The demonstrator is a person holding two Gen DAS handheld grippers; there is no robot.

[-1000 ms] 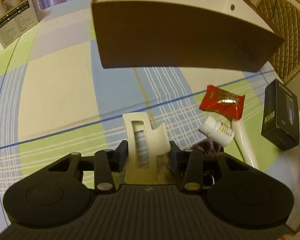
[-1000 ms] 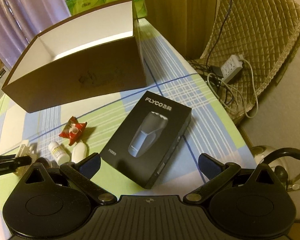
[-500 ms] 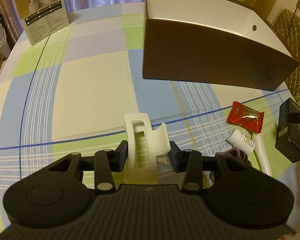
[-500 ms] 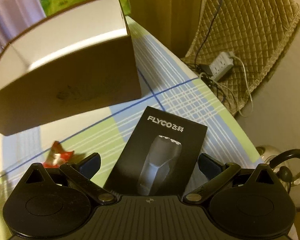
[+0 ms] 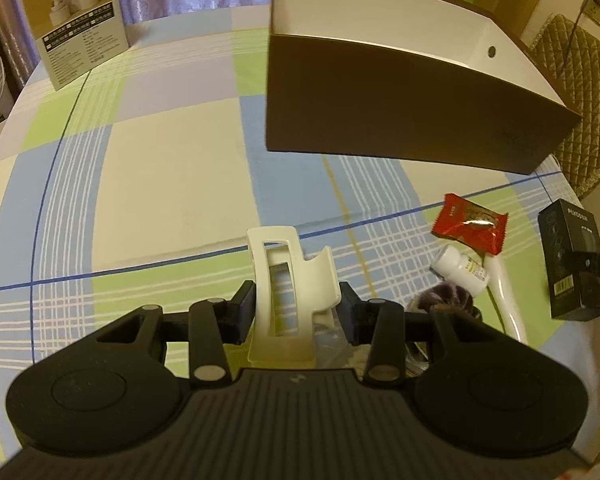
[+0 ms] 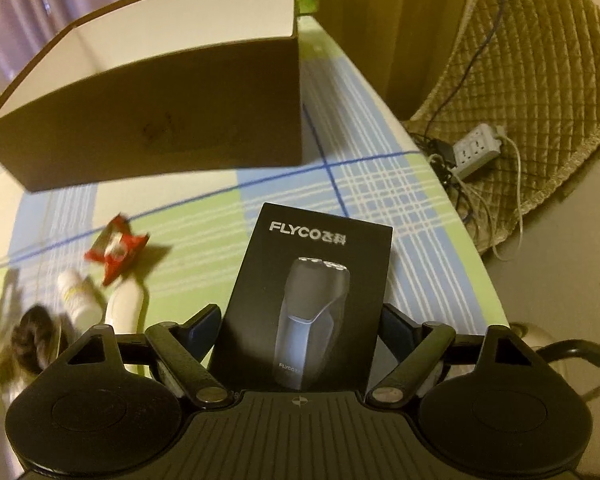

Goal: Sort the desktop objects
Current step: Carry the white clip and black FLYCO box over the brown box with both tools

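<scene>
- Left gripper [image 5: 298, 310]: a white hair clip [image 5: 288, 288] is gripped between the fingers, which are drawn in against its sides. The clip is held upright, clear of the tablecloth [image 5: 160, 168], presumably for carrying to the box.
- Right gripper [image 6: 300, 330]: the fingers are set wide and appear pressed to both long edges of the black shaver box [image 6: 312, 292]. The grasp is taken at the near end, probably so that the far end leads into the carton. Whether it is lifted off the cloth cannot be told.
- Middle ground: a red packet [image 5: 470, 230], a white bottle [image 5: 460, 266], a white tube [image 5: 504, 292] and a dark furry item [image 5: 446, 298] are left lying close together, unsorted.
- Far: the open brown carton [image 5: 400, 92], white inside, is judged the destination; its contents cannot be seen.
- Far left: a printed box [image 5: 80, 28] is stood apart.
</scene>
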